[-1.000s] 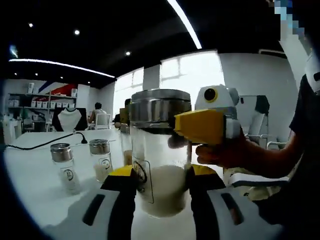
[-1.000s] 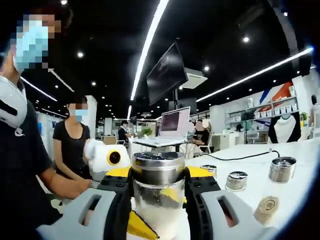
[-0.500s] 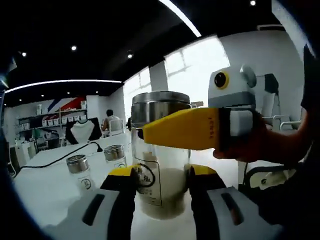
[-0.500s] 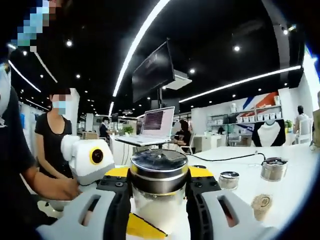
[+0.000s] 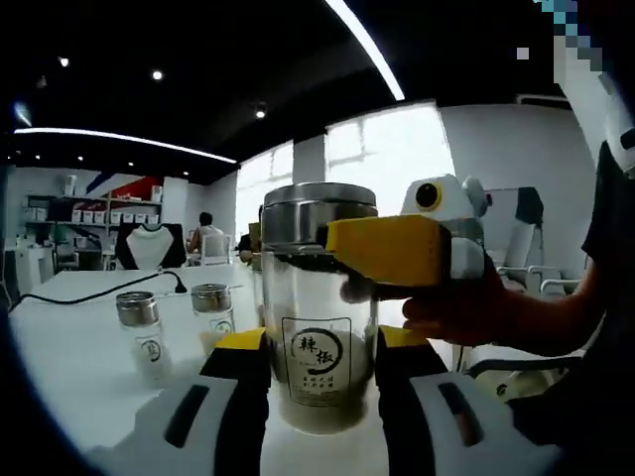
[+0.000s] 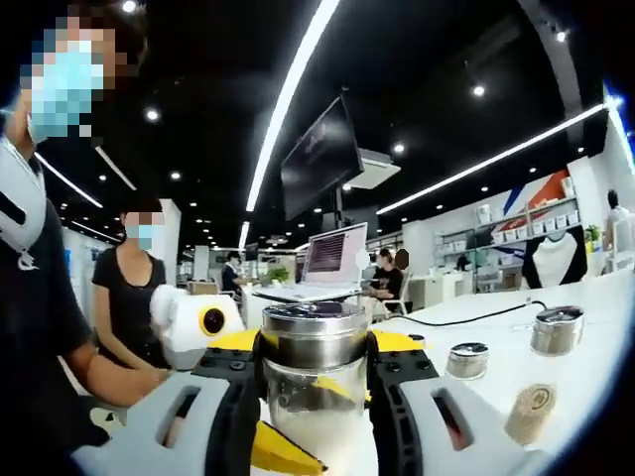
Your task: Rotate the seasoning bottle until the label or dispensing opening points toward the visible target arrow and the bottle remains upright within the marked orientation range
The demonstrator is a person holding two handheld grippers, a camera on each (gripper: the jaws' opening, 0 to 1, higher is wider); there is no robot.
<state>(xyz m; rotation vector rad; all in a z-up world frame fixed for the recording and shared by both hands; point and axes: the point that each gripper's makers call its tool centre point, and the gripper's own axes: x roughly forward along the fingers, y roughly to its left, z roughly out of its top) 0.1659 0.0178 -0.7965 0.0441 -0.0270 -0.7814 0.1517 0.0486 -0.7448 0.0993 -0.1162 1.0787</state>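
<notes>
Holding seasoning bottle [image 5: 317, 307], white powder inside

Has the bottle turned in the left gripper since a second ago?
Yes. The seasoning bottle has turned: its label went from the left jaw's edge to centred between both jaws.

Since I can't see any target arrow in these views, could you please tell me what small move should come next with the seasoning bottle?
Probably hold the seasoning bottle upright and check the arrow before turning further. Its label squarely faces the left gripper, whose jaws flank the glass; the right gripper clamps the lid.
</notes>
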